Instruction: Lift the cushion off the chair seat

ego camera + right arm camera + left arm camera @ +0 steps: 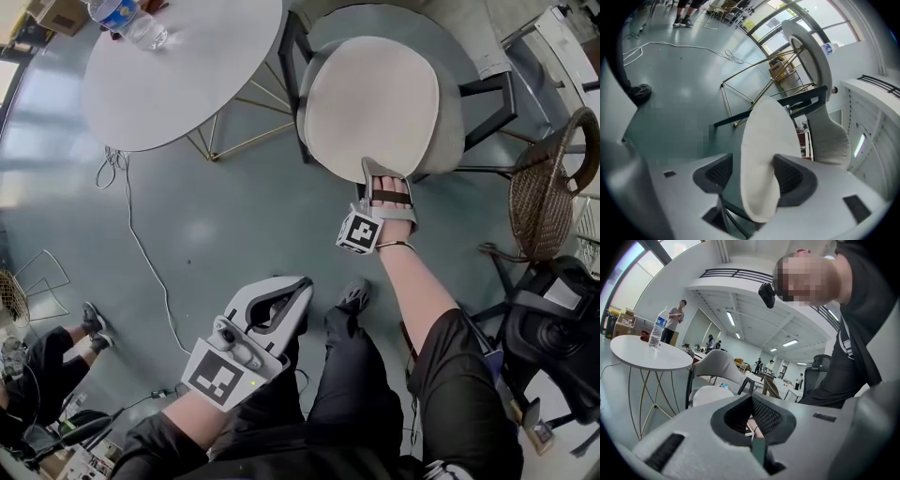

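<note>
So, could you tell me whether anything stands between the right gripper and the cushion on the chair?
Nothing visible does: the edge of the cushion lies between the open jaws of the right gripper.

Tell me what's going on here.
A person holds a hand-held gripper in each hand. The right hand-held gripper is at the front edge of the round cushion on the chair. Its jaws are open with the cushion's edge between them, not clamped. The left hand-held gripper is shut and empty near the person's legs.
</note>
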